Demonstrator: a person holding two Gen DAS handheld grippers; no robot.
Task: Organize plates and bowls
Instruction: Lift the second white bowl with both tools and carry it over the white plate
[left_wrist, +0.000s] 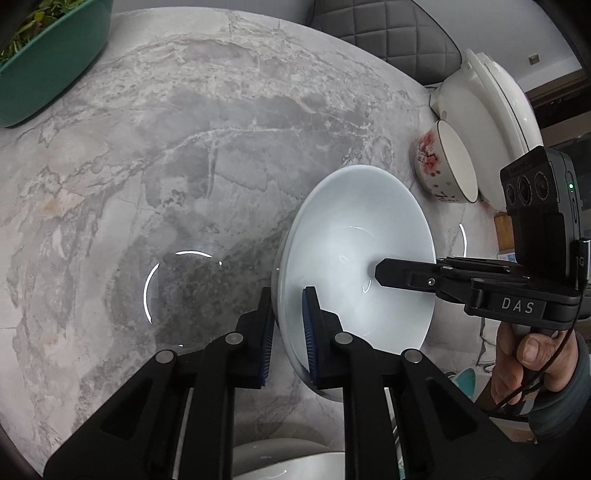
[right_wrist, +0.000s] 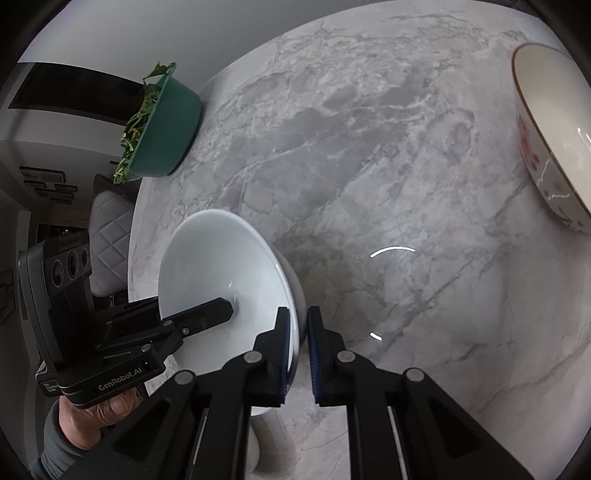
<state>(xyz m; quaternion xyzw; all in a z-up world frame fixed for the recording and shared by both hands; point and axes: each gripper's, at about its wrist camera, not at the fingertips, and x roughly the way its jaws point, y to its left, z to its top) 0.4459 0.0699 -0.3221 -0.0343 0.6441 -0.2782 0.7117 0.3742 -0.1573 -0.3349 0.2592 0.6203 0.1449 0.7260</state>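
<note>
Both hand-held grippers — left (left_wrist: 288, 317), right (right_wrist: 298, 332) — pinch white bowl (left_wrist: 354, 236) rim.

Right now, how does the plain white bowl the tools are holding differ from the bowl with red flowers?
The plain white ceramic bowl is undecorated and flares wide; the red-flowered bowl has a dark rim line and steeper sides. The white one is gripped at its rim by both tools; the flowered one stands free on the table. Both have empty, pale interiors.

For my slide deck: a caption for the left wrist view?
Both grippers, left gripper and right gripper, clamp one white bowl over the marble table.
</note>
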